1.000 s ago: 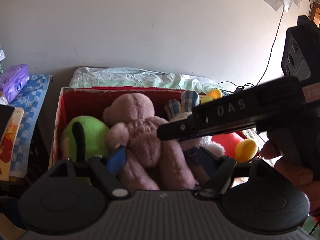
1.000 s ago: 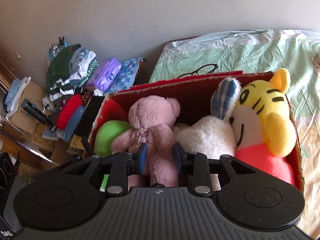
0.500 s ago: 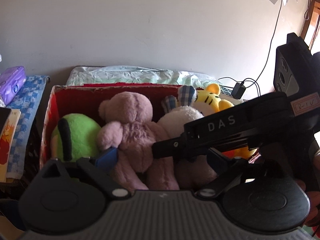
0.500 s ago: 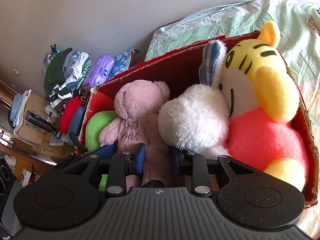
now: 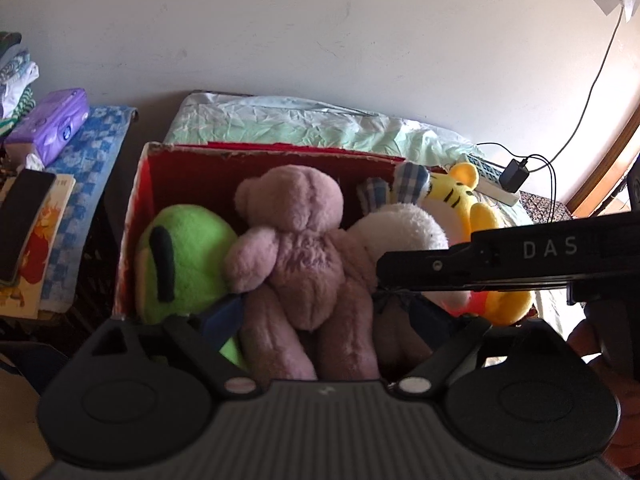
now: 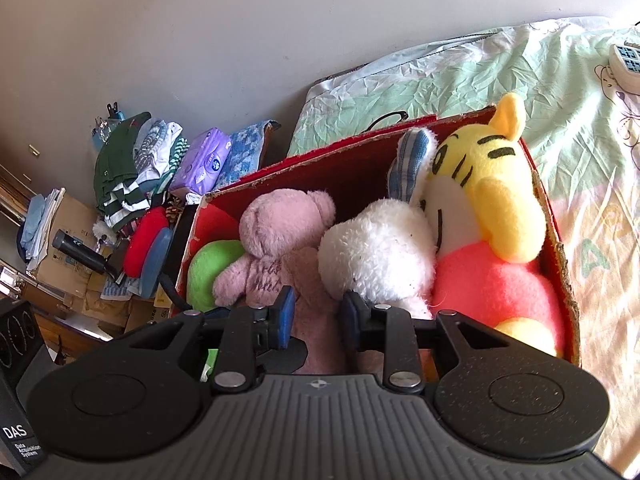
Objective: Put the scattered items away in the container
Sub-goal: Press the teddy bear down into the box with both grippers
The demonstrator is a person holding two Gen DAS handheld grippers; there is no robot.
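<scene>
Box: red cardboard box (image 6: pixel 558 256), open at the top, standing on the bed, edges worn to brown.
Pink bear: pink bear (image 6: pixel 280 248) lies in the middle of the box, back up, head toward the far wall, legs toward the claws.
Green toy: green toy (image 5: pixel 180 256) with a black ear, in the left end of the box, pressed against the bear's arm.
White toy: white toy (image 6: pixel 376 252) with checked blue ears, wedged between the bear and the tiger.
Tiger: yellow tiger (image 6: pixel 492 208) with a pink body fills the right end of the box, head above the rim.
Left claw: left claw (image 5: pixel 324 320) spread wide, blue pads on either side of the bear's legs; I cannot tell whether they touch.
Right claw: right claw (image 6: pixel 318 316) partly closed, the bear's lower body between the pads; whether it grips I cannot tell. In the left view its black body crosses over the white toy.
Bed: pale green crumpled sheet (image 6: pixel 500 72) behind and to the right of the box.
Glasses: black glasses (image 6: pixel 386 120) on the sheet just behind the box.
Beside the bed: purple tissue pack (image 6: pixel 206 160) on a blue checked cloth (image 5: pixel 86 160), folded clothes (image 6: pixel 132 160) near it.
</scene>
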